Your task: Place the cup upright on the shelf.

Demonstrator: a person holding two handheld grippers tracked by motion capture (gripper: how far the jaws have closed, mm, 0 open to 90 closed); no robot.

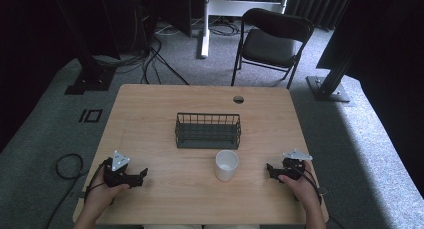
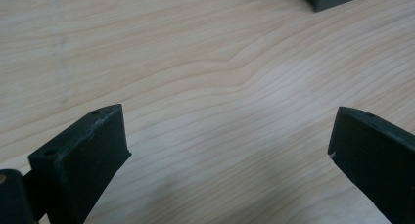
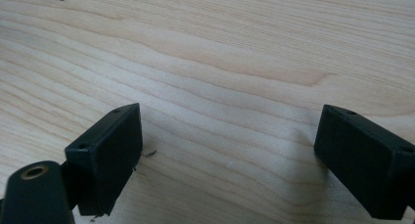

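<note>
Your nearest thing is a plain white cylindrical cup (image 1: 227, 164), standing upright with its open mouth up on the light wooden tabletop. It sits just in front of a dark wire rectangular basket (image 1: 208, 130), close to it but apart, near the table's middle, slightly right.

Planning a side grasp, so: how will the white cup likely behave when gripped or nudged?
The white cup stands upright and looks taller than wide, so a high push may tip it. Its smooth, glossy wall could be slippery. It appears rigid, probably ceramic, so perhaps breakable.
</note>
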